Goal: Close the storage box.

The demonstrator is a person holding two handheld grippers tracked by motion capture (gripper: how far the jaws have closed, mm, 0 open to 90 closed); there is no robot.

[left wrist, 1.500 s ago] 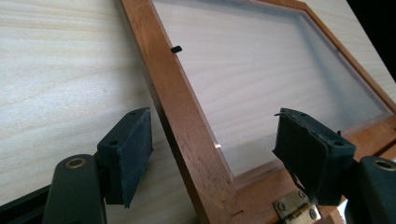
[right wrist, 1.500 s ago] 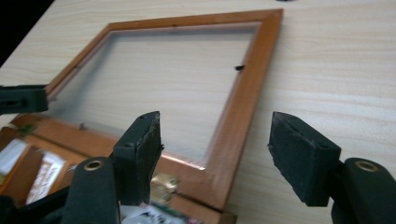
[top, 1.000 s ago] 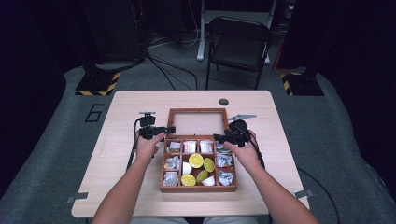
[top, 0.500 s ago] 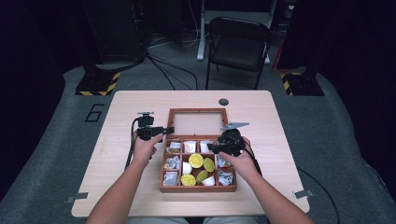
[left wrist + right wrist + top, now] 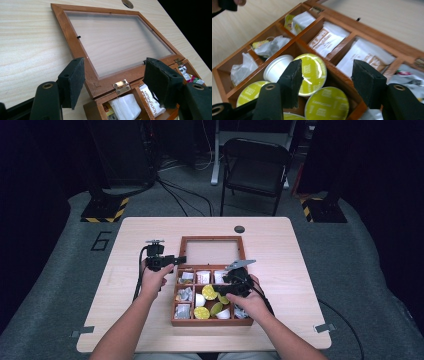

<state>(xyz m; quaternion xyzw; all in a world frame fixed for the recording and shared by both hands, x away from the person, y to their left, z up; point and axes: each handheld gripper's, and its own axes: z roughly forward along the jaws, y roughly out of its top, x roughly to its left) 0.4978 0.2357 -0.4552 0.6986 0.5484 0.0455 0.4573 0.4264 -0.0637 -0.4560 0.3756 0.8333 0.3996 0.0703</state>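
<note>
Nine-compartment wooden box [image 5: 212, 322], glass lid [image 5: 212, 251] flat open, yellow-green pods [image 5: 209, 292]

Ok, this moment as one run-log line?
box: lid open flat | right gripper: open, jaws just closing, over capsules, nothing gripped | left gripper: open, by hinge

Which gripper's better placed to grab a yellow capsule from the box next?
Right. The right gripper hangs over the yellow capsule, jaws open around it. The left gripper sits at the box hinge, facing the lid.
</note>
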